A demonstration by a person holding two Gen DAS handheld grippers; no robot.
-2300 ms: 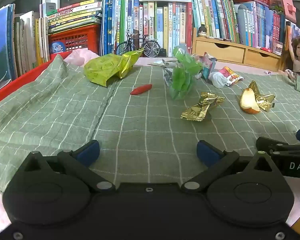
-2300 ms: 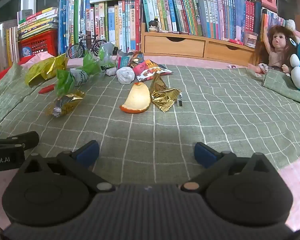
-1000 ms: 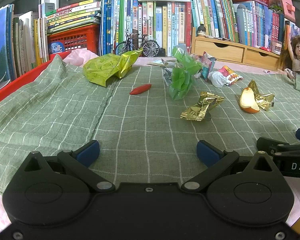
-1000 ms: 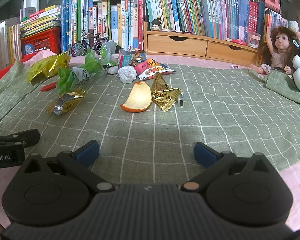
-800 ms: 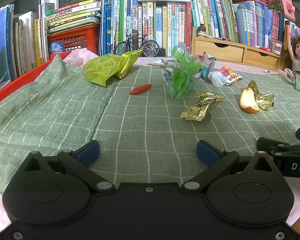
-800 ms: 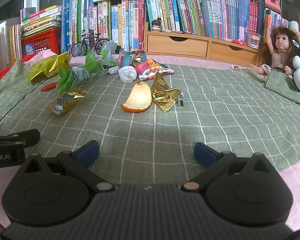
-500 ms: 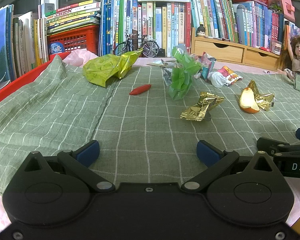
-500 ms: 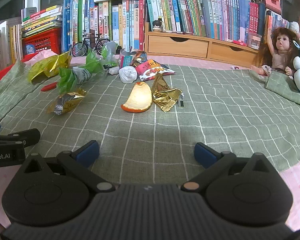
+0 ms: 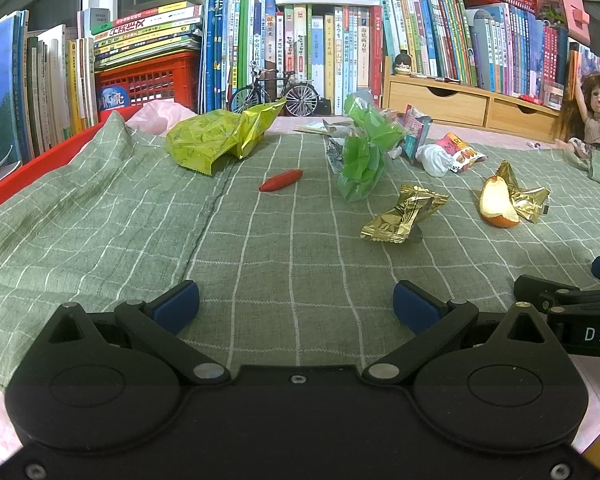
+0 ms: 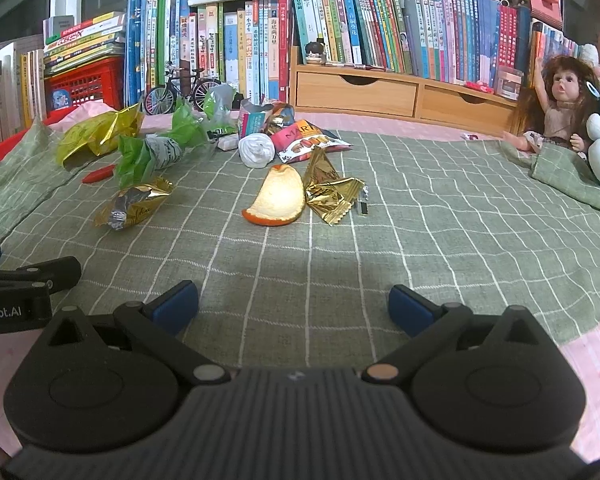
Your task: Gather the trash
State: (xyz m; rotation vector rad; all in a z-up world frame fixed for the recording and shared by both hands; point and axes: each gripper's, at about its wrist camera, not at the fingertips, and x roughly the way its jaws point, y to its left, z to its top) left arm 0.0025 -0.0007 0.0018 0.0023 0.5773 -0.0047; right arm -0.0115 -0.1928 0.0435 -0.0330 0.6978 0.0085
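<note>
On the green checked cloth [image 10: 440,200] ahead of us, the trash lies scattered: an orange peel [image 10: 278,198] touching a gold wrapper [image 10: 332,196] well ahead of our right claw [image 10: 293,303], and another gold wrapper [image 9: 404,214] ahead and to the right of our left claw [image 9: 296,301]. Farther back we see a red scrap [image 9: 281,180], a green plastic bag [image 9: 364,156] and a yellow-green packet [image 9: 220,138]. Both claws hover released and empty, side by side, near the cloth's front edge. Books [image 10: 340,24] and a doll [image 10: 556,96] stand behind.
</note>
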